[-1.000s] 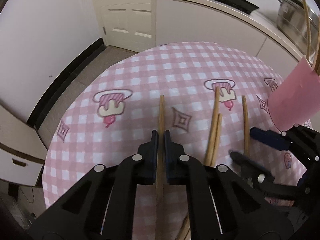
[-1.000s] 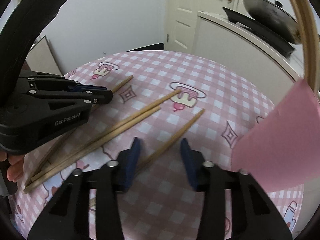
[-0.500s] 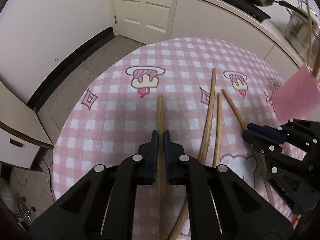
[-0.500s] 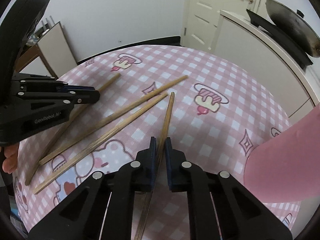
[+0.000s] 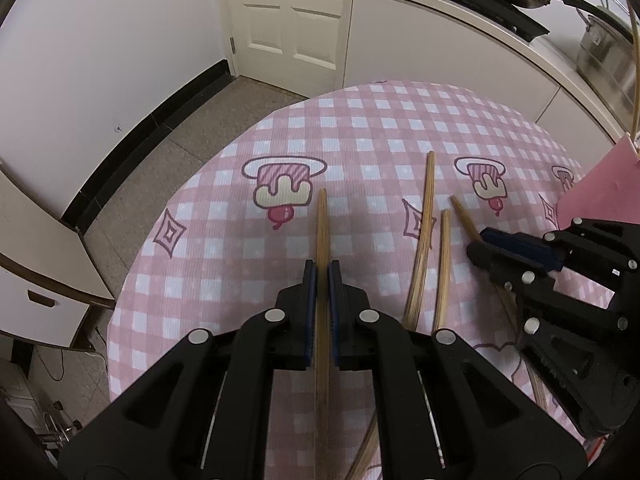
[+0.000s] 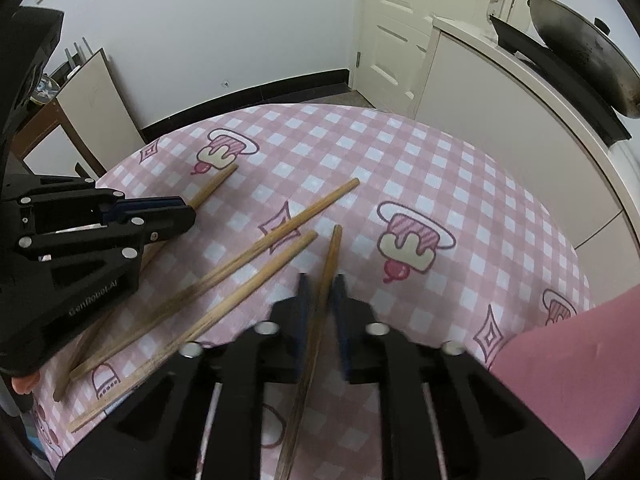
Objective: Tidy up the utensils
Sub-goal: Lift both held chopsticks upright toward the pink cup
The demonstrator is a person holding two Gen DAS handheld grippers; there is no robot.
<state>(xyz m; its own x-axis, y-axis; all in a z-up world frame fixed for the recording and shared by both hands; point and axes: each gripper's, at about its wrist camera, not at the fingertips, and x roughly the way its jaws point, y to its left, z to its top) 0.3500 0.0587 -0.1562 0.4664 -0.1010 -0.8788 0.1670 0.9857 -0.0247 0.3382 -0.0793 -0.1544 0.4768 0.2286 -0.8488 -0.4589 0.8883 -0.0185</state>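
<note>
While both my hands point down at the pink checked tablecloth (image 5: pixel 360 120), each gripper pinches its own chopstick. My left gripper (image 5: pixel 322 276) is clamped on one chopstick (image 5: pixel 321 224) that runs straight ahead between its pads. My right gripper (image 6: pixel 320 292) (a little blurred in its own view) has its jaws tight on another chopstick (image 6: pixel 331 252), tip pointing away. Between them lie two loose chopsticks (image 6: pixel 240 264) — side by side on the cloth. A pink holder (image 6: pixel 560 360) stands at my right.
</note>
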